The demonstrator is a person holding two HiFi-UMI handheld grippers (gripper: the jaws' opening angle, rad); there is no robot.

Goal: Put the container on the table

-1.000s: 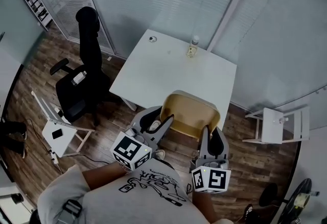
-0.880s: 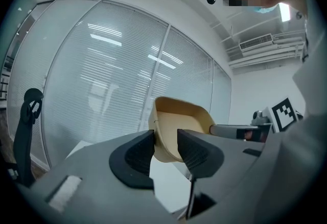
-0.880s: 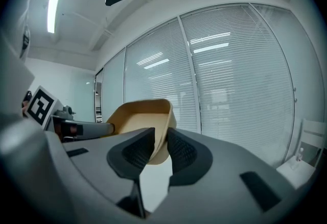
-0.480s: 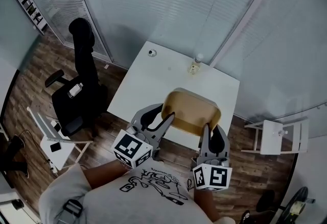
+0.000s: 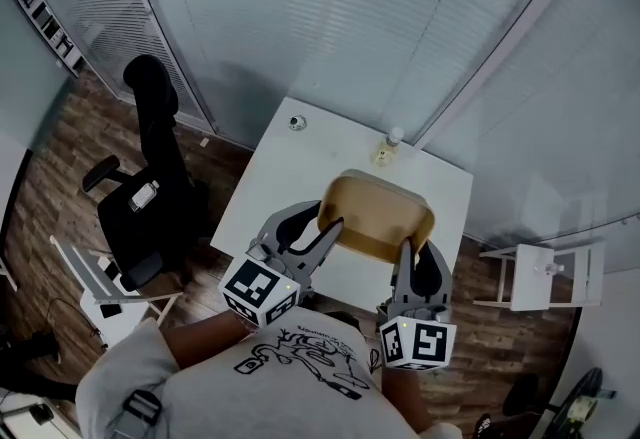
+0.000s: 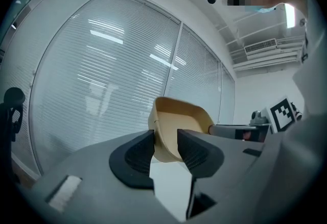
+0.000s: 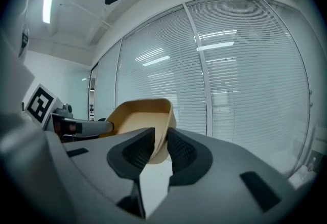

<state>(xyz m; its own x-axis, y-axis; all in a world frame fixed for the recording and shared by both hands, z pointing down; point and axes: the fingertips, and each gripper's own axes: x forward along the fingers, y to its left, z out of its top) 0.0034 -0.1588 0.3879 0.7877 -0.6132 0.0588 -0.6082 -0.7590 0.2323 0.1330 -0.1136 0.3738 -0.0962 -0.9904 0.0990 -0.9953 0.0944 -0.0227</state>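
— While the left hand-held gripper and the right hand-held gripper each pinch an opposite rim of the tan container, how will it handle?

— Likely light, stiff and smooth (thin plastic, by its look), so the rims suit. It hangs above the near part of the white surface, well clear of the bottle; slatted glass walls and an office chair stand around.
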